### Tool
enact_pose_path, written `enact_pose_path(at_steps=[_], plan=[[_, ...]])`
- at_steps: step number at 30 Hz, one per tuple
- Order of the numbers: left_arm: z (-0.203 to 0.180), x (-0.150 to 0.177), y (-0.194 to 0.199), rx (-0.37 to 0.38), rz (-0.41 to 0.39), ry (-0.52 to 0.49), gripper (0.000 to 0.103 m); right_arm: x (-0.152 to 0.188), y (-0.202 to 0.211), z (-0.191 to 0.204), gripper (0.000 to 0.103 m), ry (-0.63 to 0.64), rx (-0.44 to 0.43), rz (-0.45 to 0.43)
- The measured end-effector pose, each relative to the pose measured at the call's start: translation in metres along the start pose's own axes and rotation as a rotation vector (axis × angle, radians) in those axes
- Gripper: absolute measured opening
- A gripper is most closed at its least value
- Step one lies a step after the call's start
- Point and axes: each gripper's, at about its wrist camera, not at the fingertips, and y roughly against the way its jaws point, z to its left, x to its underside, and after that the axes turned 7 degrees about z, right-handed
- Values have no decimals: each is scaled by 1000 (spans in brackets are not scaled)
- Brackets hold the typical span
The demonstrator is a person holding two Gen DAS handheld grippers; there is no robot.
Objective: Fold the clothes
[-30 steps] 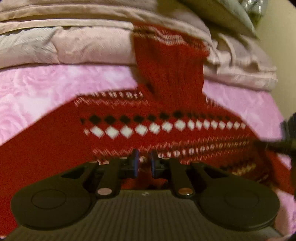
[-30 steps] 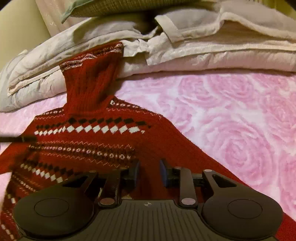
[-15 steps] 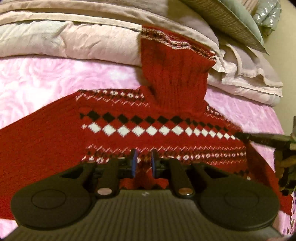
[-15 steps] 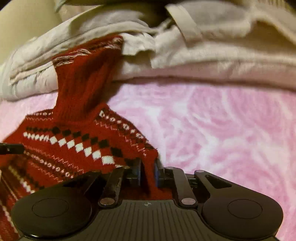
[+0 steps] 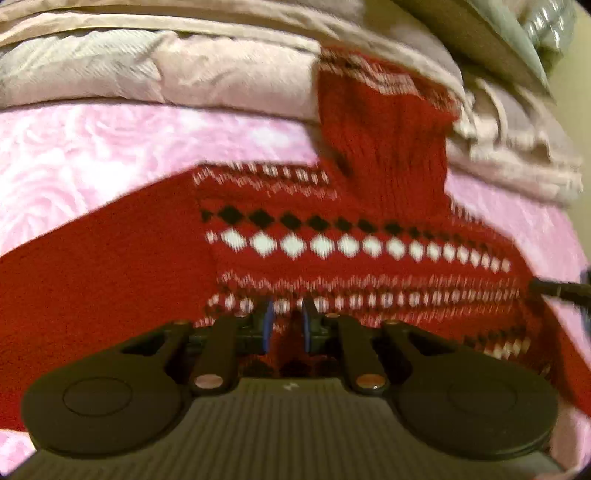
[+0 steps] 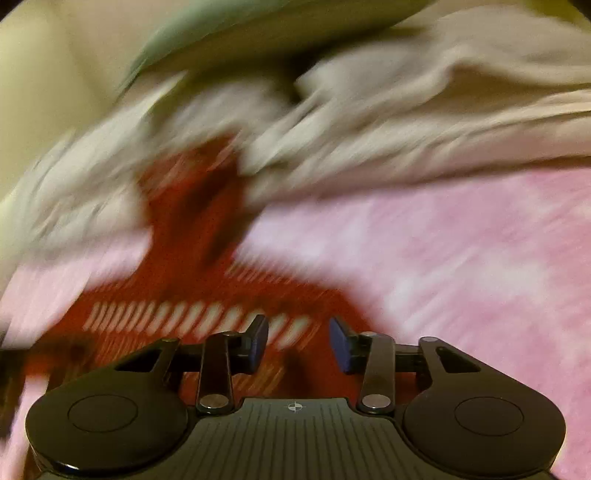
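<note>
Left gripper (image 5: 286, 325): fingers narrow, red knit pinched between the blue pads, low on the patterned chest of the sweater (image 5: 332, 251).

Right gripper (image 6: 298, 343): fingers wide, holding nothing, over the sweater's edge; view badly blurred.

Sweater: red, with diamond bands, lying on the pink bedspread (image 5: 92, 147). One plain sleeve runs out to the side; the neck, beyond the chest, lies up against the beige duvet (image 5: 166, 74).

Pillow (image 5: 480, 33): beyond the duvet.

Progress, judged: early. No finished fold shows; sleeves and body remain.
</note>
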Motion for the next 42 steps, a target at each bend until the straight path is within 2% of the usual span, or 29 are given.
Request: enact_pose_path(at_steps=[1, 2, 3, 4, 6, 7, 10, 13, 17, 18, 20, 21, 23, 25, 26, 29, 32, 35, 37, 39, 40, 41, 42], plan=[[-1, 3, 1, -7, 4, -18, 11, 13, -7, 3, 35, 48, 31, 61], [-3, 7, 2, -14, 8, -37, 11, 25, -10, 0, 35, 71, 69, 81], [-2, 10, 5, -16, 13, -41, 11, 34, -3, -10, 35, 50, 65, 47], [1, 13, 10, -10, 17, -26, 11, 39, 9, -25, 35, -22, 69, 19], [5, 23, 23, -2, 19, 0, 11, 46, 35, -53, 23, -147, 105, -1], [6, 29, 29, 1, 20, 11, 11, 51, 48, -61, 22, -187, 120, -6], [5, 55, 48, 16, 15, 42, 11, 66, 77, -57, 33, -231, 198, 2], [-1, 88, 64, 24, 25, 70, 11, 80, 92, -27, 33, -183, 168, -16], [-11, 129, 77, 1, 62, 74, 11, 99, 78, 32, 34, -76, 42, 11], [-12, 140, 81, -10, 69, 69, 11, 105, 71, 44, 34, -31, 43, 39], [-13, 160, 91, -30, 79, 65, 11, 124, 59, 54, 34, 2, 136, 121], [-11, 171, 99, -37, 82, 75, 11, 135, 60, 52, 34, -16, 162, 136], [-7, 193, 117, -59, 107, 105, 12, 156, 79, 41, 34, -102, 135, 113], [-1, 218, 139, -92, 130, 141, 13, 176, 99, 35, 35, -144, 117, 163], [3, 230, 151, -107, 141, 164, 18, 186, 108, 33, 47, -160, 113, 195], [19, 263, 184, -138, 140, 244, 30, 223, 139, 32, 55, -233, 88, 261], [38, 288, 205, -130, 140, 338, 39, 252, 157, 40, 56, -331, 61, 280], [53, 303, 203, -90, 171, 384, 39, 272, 163, 57, 56, -390, 83, 256], [60, 311, 197, -57, 192, 393, 38, 285, 167, 68, 56, -429, 98, 241], [61, 317, 196, -37, 168, 365, 34, 298, 171, 80, 56, -469, 113, 225], [61, 319, 197, -18, 162, 348, 26, 305, 172, 86, 56, -488, 120, 217], [61, 322, 199, 3, 163, 331, 3, 309, 173, 91, 51, -487, 132, 218], [61, 324, 200, 24, 164, 315, 3, 309, 173, 97, 37, -454, 148, 231]])
